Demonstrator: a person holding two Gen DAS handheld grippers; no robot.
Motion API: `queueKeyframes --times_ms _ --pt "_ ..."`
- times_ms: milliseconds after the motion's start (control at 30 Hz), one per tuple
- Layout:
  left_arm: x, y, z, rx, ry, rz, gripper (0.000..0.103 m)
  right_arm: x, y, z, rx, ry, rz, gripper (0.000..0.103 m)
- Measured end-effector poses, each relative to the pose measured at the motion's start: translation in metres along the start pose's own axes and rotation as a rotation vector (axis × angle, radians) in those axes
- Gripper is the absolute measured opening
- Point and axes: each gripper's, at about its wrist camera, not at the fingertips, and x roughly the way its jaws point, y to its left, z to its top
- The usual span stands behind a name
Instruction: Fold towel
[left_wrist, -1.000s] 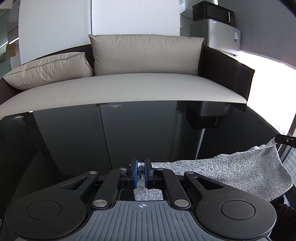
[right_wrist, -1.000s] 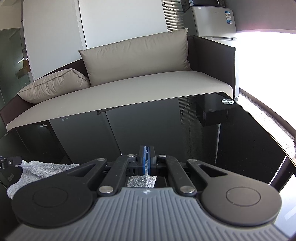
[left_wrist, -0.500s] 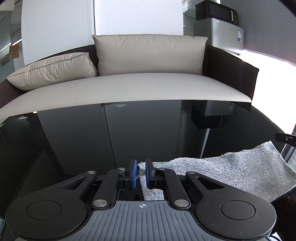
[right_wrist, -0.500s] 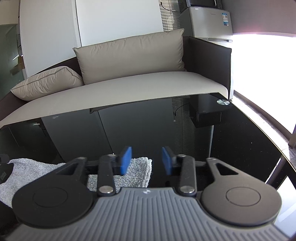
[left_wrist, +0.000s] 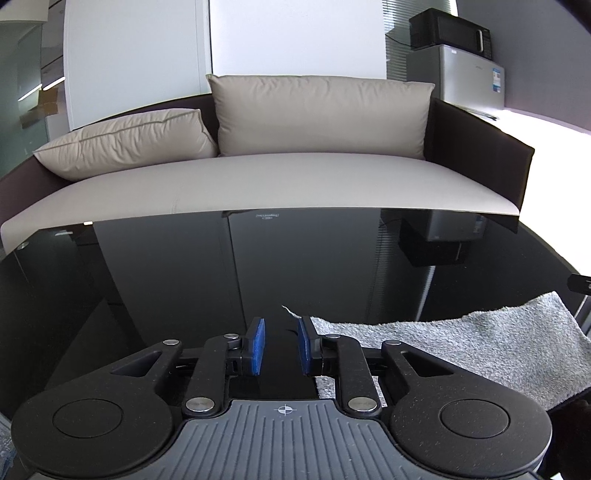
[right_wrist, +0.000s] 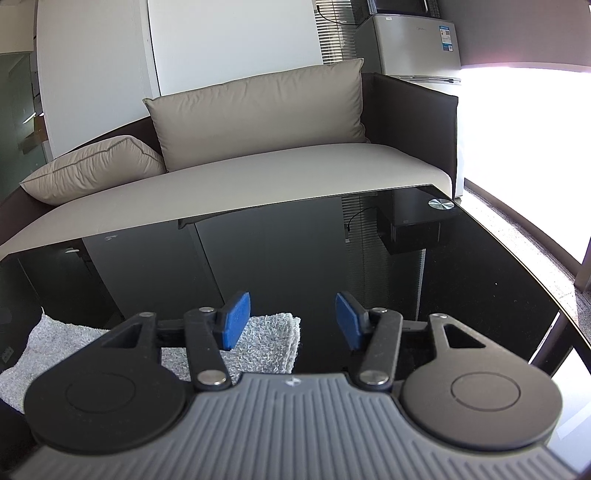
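Left gripper (left_wrist: 281, 345): jaws opening, bare glass between blue pads, nothing clamped. Towel (left_wrist: 461, 349) lies just right of its right pad, corner tag poking out ahead of the tips; likely a release after laying the corner down.

Right gripper (right_wrist: 292, 325): jaws well apart, empty. Towel (right_wrist: 266, 343) sits under and left of its left pad, clear of the right one.

Towel grey, looped terry, flat on black glass table (left_wrist: 258, 266), stacked layers showing at right edge. One fold looks done.

We see a fluffy gray towel (left_wrist: 461, 347) lying flat on the shiny black table (left_wrist: 258, 266) — one end folded double.
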Motion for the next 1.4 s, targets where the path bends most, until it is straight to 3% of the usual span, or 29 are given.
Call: queueKeyframes --times_ms 100,167,300,367,533,667,1033,1200,1400 --pt "0.000 -0.004 -0.002 0.013 0.007 -0.015 0.026 0.001 0.001 0.000 -0.004 0.007 -0.002 0.054" --pt "0.000 -0.006 -0.004 0.017 0.014 -0.022 0.040 0.001 0.001 -0.001 -0.004 0.016 0.000 0.056" --pt "0.001 -0.007 -0.007 -0.001 0.032 -0.039 0.051 0.001 0.004 -0.005 -0.010 0.033 0.003 0.064" --pt "0.002 -0.007 -0.008 -0.003 0.037 -0.040 0.070 0.000 0.006 -0.006 -0.018 0.041 0.005 0.066" --pt "0.001 -0.009 -0.012 0.007 0.036 -0.040 0.094 -0.002 0.010 -0.010 -0.026 0.054 0.009 0.075" --pt "0.000 -0.010 -0.015 0.004 0.048 -0.058 0.098 -0.005 0.012 -0.013 -0.019 0.064 0.007 0.083" --pt "-0.002 -0.011 -0.020 0.001 0.064 -0.077 0.102 -0.011 0.011 -0.016 -0.016 0.074 -0.002 0.084" --pt "-0.003 -0.012 -0.021 -0.001 0.057 -0.078 0.102 -0.014 0.010 -0.016 -0.001 0.066 -0.008 0.097" --pt "-0.004 -0.013 -0.022 0.000 0.061 -0.085 0.102 -0.014 0.010 -0.016 0.009 0.089 -0.008 0.099"
